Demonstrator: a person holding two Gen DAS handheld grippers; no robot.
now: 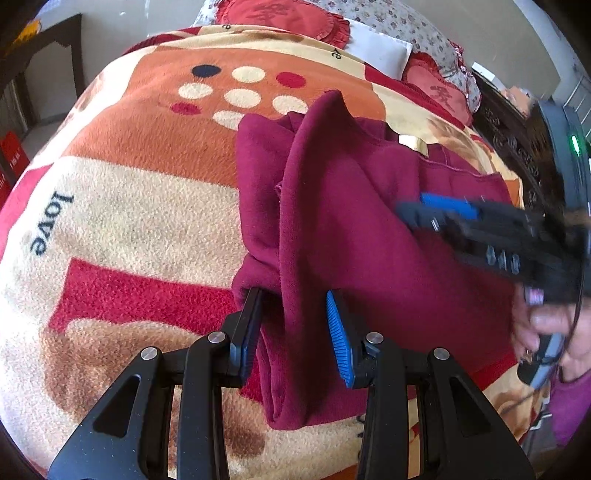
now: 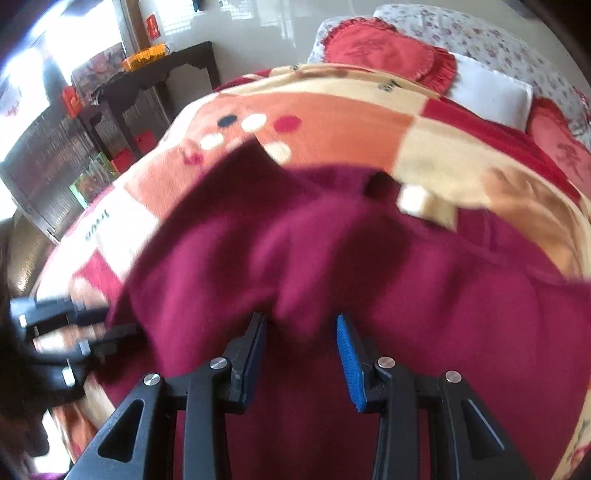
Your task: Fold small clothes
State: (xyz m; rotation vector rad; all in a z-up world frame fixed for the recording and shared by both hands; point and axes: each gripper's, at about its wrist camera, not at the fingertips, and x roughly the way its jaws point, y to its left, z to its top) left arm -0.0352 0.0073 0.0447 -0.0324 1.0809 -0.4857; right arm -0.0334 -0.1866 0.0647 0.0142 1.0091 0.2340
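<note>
A maroon garment lies bunched on a patterned fleece blanket on a bed. A raised fold of it runs between the fingers of my left gripper, whose jaws stand open around the cloth. My right gripper comes in from the right over the garment, blurred by motion. In the right wrist view the garment fills the middle, and my right gripper is open just above it. A pale label shows at the garment's far edge. The left gripper shows at the left edge, against the cloth.
Red heart-shaped cushions and a floral pillow lie at the head of the bed. A dark carved headboard runs along the right. A dark wooden side table stands beyond the bed's left side.
</note>
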